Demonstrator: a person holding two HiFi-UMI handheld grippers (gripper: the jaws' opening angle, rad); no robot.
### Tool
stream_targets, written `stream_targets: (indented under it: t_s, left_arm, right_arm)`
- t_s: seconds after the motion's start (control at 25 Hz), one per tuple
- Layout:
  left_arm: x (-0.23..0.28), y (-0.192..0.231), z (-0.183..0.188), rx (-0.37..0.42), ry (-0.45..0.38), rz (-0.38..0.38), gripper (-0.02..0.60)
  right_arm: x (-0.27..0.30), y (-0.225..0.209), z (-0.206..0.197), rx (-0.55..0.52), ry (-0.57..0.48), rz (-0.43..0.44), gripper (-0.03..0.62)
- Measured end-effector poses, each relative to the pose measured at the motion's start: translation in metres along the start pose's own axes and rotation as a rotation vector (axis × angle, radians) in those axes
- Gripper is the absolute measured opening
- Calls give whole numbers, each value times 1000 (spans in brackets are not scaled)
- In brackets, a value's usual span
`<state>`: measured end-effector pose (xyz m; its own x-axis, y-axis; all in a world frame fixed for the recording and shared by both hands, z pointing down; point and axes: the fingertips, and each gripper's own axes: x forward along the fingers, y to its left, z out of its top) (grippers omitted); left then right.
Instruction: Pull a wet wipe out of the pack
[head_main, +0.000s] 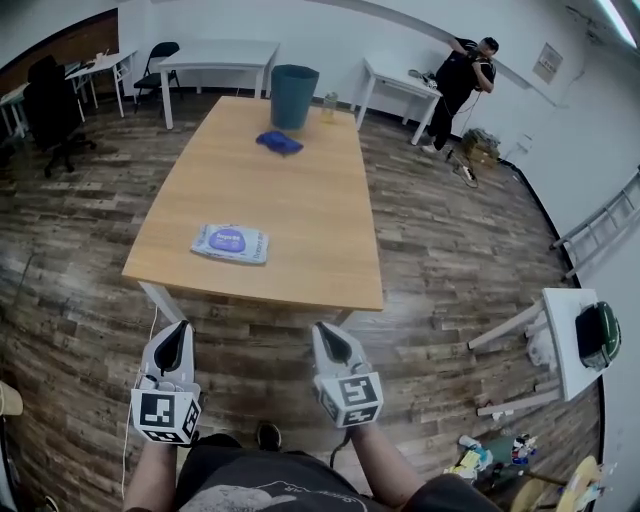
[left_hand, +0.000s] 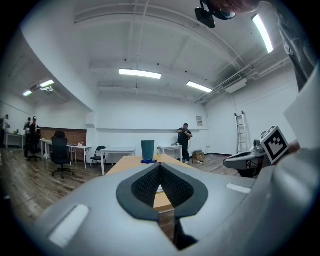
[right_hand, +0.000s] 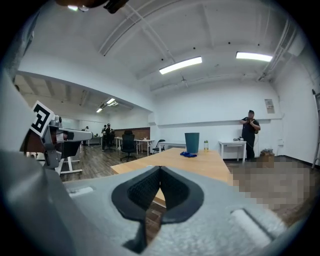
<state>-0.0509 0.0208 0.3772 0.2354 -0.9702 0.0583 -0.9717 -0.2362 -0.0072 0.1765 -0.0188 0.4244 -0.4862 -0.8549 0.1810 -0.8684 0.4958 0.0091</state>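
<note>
A flat pack of wet wipes (head_main: 230, 243) with a purple label lies on the wooden table (head_main: 320, 200), near its front left corner. My left gripper (head_main: 180, 330) is held short of the table's front edge, below and left of the pack, its jaws shut on nothing. My right gripper (head_main: 328, 332) hovers beside it, in front of the table's right half, also shut and empty. In the left gripper view the black pads (left_hand: 172, 187) meet at the tip (left_hand: 160, 165). The right gripper view shows the same closed tip (right_hand: 160, 169), with the table (right_hand: 200, 162) ahead.
A teal bin (head_main: 294, 95), a blue cloth (head_main: 279, 142) and a small bottle (head_main: 329, 106) sit at the table's far end. White tables and black chairs (head_main: 52, 110) line the back wall, where a person (head_main: 458, 82) stands. A white side table (head_main: 570, 335) and a ladder (head_main: 600, 225) are at right.
</note>
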Motion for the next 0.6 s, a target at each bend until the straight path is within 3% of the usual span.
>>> stream_targets:
  t_s: [0.4, 0.6]
  left_arm:
    - [44, 8, -7, 42, 41, -27, 18]
    - [93, 13, -22, 30, 57, -118, 18]
  right_arm:
    - [36, 1, -12, 26, 33, 53, -9]
    - [61, -12, -20, 44, 66, -1, -9]
